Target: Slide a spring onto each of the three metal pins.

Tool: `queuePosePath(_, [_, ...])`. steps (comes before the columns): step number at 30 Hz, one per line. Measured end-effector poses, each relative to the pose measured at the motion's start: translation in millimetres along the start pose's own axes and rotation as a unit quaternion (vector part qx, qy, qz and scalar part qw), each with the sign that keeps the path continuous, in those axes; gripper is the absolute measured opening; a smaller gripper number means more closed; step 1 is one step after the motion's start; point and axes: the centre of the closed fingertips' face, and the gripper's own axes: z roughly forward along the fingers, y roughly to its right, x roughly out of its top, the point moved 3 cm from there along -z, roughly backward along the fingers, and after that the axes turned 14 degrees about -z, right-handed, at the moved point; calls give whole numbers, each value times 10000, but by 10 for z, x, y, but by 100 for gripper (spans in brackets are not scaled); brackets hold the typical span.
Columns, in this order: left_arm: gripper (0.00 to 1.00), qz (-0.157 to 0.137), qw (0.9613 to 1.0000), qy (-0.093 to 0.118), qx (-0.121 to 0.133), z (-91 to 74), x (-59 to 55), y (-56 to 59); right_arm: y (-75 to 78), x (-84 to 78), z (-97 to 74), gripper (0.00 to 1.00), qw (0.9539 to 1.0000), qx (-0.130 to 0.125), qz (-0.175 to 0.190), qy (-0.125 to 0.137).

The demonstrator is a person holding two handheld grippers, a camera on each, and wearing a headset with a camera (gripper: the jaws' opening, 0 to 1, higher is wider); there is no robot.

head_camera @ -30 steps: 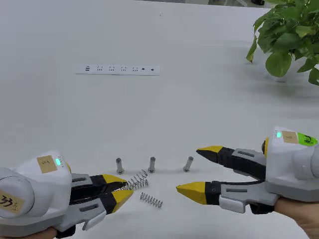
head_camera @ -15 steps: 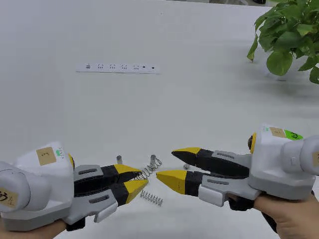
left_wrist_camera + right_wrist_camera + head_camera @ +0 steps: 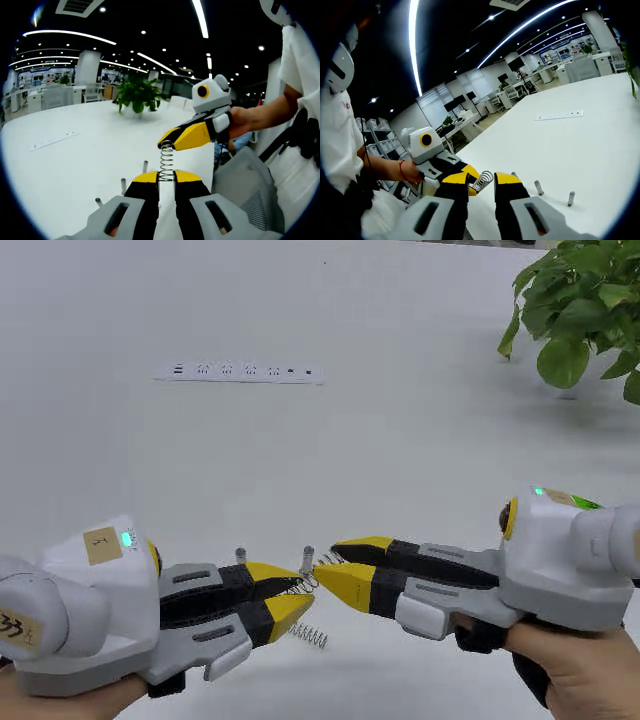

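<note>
Low over the white worktop [image 3: 420,460] the two tools meet nose to nose. The left gripper [image 3: 305,590], white and grey with black, yellow-tipped fingers [image 3: 268,573], has those fingers clenched on one end of a thin coiled steel spring [image 3: 166,160]. In the left gripper view the spring rises straight out from between the yellow tips. The right gripper [image 3: 325,560], of the same make, reaches in from the other side. Its fingers [image 3: 362,585] are drawn close around the spring's far end, and in the right gripper view the coil sits in the gap between them. Whether they actually pinch the coil I cannot tell.

The held spring hangs in the air between the two tools, just above and in front of three short upright metal pins [image 3: 123,185], which stand in a row on the worktop. All the pins I can see are bare. A second, loose spring [image 3: 310,635] lies flat on the worktop just beside the left gripper's lower finger, near the pins.

Farther back lies a long white power strip [image 3: 240,371], well apart from the work. A leafy green plant [image 3: 580,310] stands at the far right corner.
</note>
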Motion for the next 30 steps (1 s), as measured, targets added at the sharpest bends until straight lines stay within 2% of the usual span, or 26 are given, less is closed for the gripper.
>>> queuePosePath(7, [10, -2, 10000, 18, -45, -2, 5, 7, 8, 12, -13, 12, 10000, 16, 7, 13])
queuePosePath(18, [10, 34, 10000, -42, -80, 5, -12, 20, 5, 9, -17, 12, 9999, 54, -96, -50])
queuePosePath(30, [12, 198, 9992, -334, -54, 46, -93, 31, -81, 6, 6, 12, 9965, 149, -711, -414])
